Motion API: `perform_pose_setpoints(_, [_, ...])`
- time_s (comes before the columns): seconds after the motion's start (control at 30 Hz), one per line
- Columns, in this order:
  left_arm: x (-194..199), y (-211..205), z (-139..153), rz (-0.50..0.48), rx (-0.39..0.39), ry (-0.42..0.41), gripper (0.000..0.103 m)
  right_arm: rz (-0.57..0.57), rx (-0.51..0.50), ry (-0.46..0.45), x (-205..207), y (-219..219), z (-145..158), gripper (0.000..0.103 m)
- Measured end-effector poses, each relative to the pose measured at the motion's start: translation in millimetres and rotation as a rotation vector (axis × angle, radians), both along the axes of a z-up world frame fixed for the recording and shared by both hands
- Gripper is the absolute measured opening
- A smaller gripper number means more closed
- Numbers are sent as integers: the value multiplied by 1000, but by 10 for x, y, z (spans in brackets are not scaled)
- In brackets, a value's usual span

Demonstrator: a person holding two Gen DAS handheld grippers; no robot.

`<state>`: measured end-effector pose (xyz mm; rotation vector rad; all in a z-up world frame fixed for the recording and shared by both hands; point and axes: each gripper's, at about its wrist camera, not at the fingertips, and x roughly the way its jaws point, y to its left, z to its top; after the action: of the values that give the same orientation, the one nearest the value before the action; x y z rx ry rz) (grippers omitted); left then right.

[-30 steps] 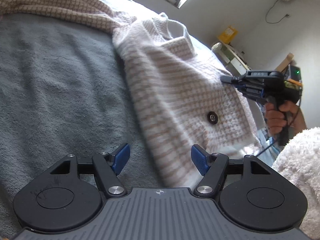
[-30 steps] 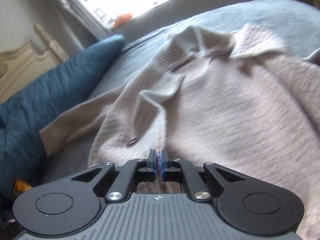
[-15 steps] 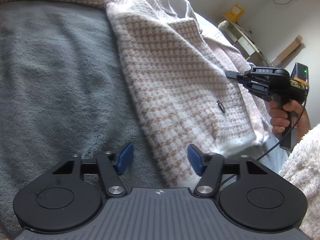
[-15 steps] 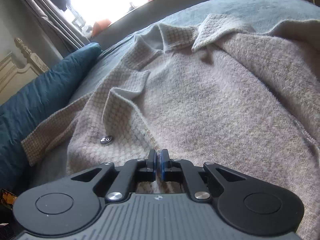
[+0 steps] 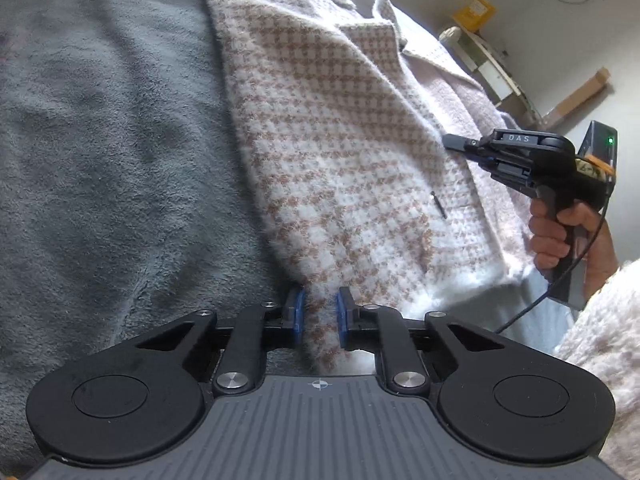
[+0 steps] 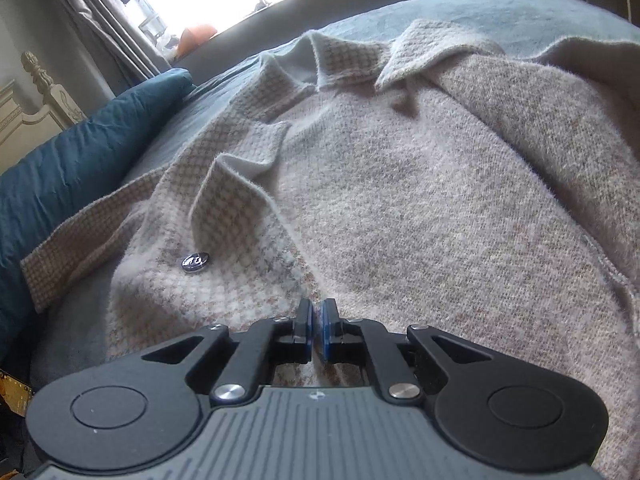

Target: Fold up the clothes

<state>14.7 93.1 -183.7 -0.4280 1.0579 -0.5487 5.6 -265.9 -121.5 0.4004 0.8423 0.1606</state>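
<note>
Fuzzy houndstooth knit, pink-beige and white: that's the cardigan (image 5: 340, 152), lying spread on a grey fleece blanket (image 5: 112, 152) with its collar (image 6: 424, 52) at the far end and one front panel open, showing the plainer inside. The left gripper (image 5: 319, 312) has its blue pads either side of the hem corner with the fabric between them, though there's a bit of gap left, so I'd say closing on it rather than fully clamped. The right gripper (image 6: 316, 328) has its fingers pinched nearly together on the front edge, near the dark button (image 6: 195, 261). Holding two points along the same panel makes sense if you want to lift it flat and swing it over without bunching. A teal pillow (image 6: 80, 160) sits off to the side by the window.
</note>
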Motion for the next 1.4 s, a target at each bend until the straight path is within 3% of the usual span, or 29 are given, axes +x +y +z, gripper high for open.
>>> perform_pose_setpoints(0.1, [-5,-14,17,-1,-2,1,26,-54,13,-81,16,-124,157,1])
perform_pose_setpoints(0.17, [9,-32,-11,0,6,18,33,-122,15,-87,49,-262,176,1])
perform_pose_setpoints(0.3, [23,-45,-29,-1,-19,27,43,-180,72,9,50,-517,-12,1])
perform_pose_setpoints(0.43, [32,-30,-60,4,-36,35,43,-134,171,38,-80,-551,-70,6])
perform_pose_setpoints(0.53, [51,-3,-82,21,-41,53,37,-78,125,77,-92,-457,-68,39])
perform_pose_setpoints(0.57, [61,-7,-85,29,-24,58,28,-60,91,85,-90,-411,-71,47])
perform_pose_setpoints(0.63, [72,-26,-79,40,-3,62,18,-16,53,100,-70,-320,-91,45])
perform_pose_setpoints(0.67, [70,-27,-75,46,-4,63,12,12,46,99,-68,-269,-93,37])
perform_pose_setpoints(0.7, [66,-28,-62,48,-8,62,8,47,27,88,-68,-202,-75,11])
perform_pose_setpoints(0.73, [56,-18,-31,48,-14,58,7,79,-11,67,-61,-116,-36,4])
perform_pose_setpoints(0.8, [27,32,57,44,-39,46,5,122,-99,-11,-103,46,104,3])
perform_pose_setpoints(0.93, [-5,128,155,54,-41,35,5,73,-119,-134,-192,-15,341,3])
perform_pose_setpoints(1.07, [45,60,-31,31,-4,82,13,68,-173,-68,-140,-14,92,3])
perform_pose_setpoints(1.17, [35,43,-45,27,-5,69,17,83,-232,-41,-159,58,-95,3])
perform_pose_setpoints(1.33, [15,12,-68,17,1,47,20,57,-225,-142,-246,19,60,3])
perform_pose_setpoints(1.4, [-3,-3,-78,3,28,33,19,69,-243,-133,-229,4,52,3])
